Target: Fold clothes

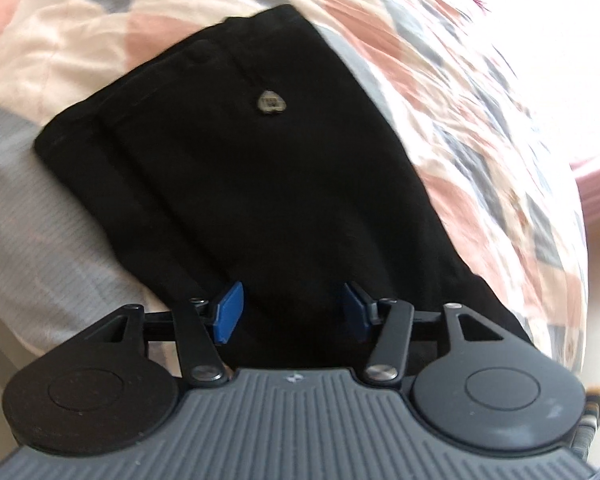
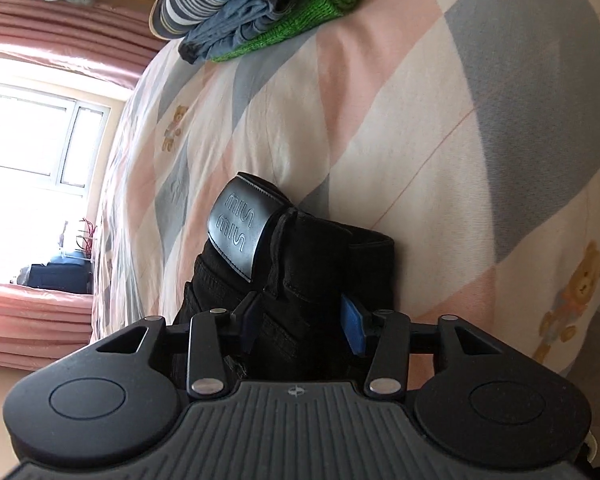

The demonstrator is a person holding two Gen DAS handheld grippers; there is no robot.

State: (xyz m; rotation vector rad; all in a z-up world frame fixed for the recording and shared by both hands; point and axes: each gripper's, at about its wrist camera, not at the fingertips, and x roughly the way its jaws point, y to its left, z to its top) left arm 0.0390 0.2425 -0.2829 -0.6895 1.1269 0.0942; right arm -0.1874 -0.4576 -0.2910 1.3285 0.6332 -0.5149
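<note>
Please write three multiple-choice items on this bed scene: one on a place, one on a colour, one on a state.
1. Where is the pile of folded clothes?
A. on the patchwork bedspread
B. on the floor
C. on a chair

2. What colour is the chunky knit in that pile?
A. red
B. green
C. yellow

3. How does the left gripper stand over the black folded trousers?
A. shut on them
B. open
C. out of view

Answers: 1 A, the pile rests on the bedspread; 2 B, the knit is bright green; 3 B, the blue pads stand apart.
</note>
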